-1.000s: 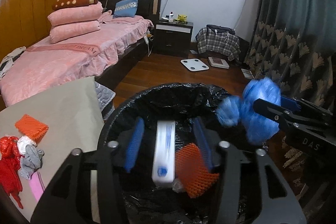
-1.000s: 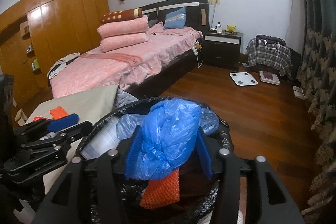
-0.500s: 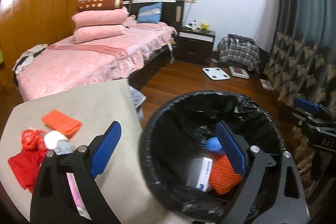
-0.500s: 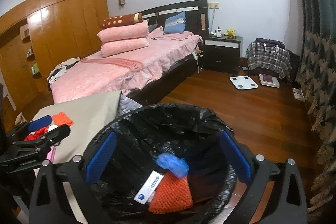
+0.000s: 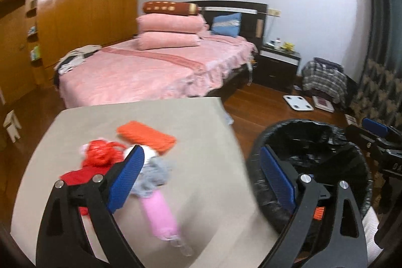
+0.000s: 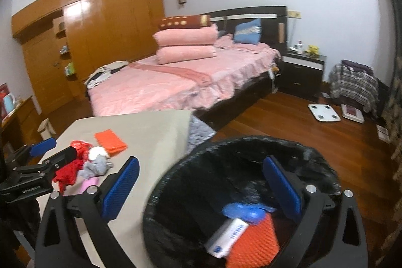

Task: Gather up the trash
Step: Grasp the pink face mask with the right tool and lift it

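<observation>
In the black-bagged bin beside the worktop lie a blue plastic bag, a white box with blue print and an orange knit pad. They sit low in the bin, touching each other.

The right claw hangs over the bin's near rim. Its jaws have just been opening and now stand wide apart, with nothing held between them. One blue pad is over the worktop's edge, the other over the bin.

The left claw is wide apart too, its jaws also just opened, and it holds nothing. It hangs over the worktop, with its right finger in front of the bin's edge. Its left finger is in front of a small heap of trash: a red bag, a grey rag, something white under them and a pink tube. A second orange pad lies flat just beyond the heap. The picture is blurry here, so small parts are hard to tell.

The worktop is plain beige. Behind it stands a bed with a pink cover and stacked pink pillows. A wooden wardrobe fills the left wall. The floor is dark wood, with a white scale lying on it near a dark curtain.
</observation>
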Tool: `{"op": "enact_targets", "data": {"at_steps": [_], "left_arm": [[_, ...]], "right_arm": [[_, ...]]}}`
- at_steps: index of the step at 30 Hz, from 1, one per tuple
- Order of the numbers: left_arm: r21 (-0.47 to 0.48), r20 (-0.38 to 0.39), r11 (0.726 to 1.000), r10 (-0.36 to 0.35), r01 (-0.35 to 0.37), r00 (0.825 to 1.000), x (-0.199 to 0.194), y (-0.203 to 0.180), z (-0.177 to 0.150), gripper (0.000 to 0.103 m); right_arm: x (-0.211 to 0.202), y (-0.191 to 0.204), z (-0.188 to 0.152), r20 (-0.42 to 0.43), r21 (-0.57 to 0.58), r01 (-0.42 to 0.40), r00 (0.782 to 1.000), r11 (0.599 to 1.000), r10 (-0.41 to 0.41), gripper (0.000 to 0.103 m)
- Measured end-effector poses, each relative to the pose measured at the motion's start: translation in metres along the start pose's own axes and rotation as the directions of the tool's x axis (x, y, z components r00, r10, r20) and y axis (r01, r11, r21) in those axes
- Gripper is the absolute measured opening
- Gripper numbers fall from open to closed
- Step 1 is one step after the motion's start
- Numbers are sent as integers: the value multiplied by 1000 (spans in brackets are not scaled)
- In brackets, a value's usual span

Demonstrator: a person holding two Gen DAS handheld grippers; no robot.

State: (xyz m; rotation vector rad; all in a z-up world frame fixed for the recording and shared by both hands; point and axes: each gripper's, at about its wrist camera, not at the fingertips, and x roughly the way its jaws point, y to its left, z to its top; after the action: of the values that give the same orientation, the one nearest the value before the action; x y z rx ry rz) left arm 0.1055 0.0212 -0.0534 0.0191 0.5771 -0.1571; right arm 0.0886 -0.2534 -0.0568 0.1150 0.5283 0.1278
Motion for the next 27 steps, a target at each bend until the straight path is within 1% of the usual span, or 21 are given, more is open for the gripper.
{"op": "enact_targets", "data": {"at_steps": [5,9,14,19,21,24,27], "left_arm": [[-34,-5,996,82,-82,997,-7,41,-7,90],[-58,-12,990,131,-132,991,-14,68,-15,90],[-68,-19,980,184,-185,983,-19,95,-26,90],[-91,-41,969,226,-229,973,-17,120,-36,90],[-100,-52,965,237,-241,970,-16,127,-42,90],[-111,-74,960,250,-257,965,-14,139,-49,90],[-115,-90,956,259,-268,962,-13,147,-57,90]], "right_arm": [[17,42,1,-2,-46,-71,997,996,71,97],[29,72,-3,-10,-67,-129,992,989,129,97],[43,107,-10,-21,-106,-179,984,978,178,97],[60,133,-20,-53,-121,-212,977,970,207,97],[72,142,-26,-78,-106,-228,972,968,220,97],[85,152,-35,-109,-87,-233,969,969,223,95],[97,167,-46,-140,-99,-236,965,967,222,93]]}}
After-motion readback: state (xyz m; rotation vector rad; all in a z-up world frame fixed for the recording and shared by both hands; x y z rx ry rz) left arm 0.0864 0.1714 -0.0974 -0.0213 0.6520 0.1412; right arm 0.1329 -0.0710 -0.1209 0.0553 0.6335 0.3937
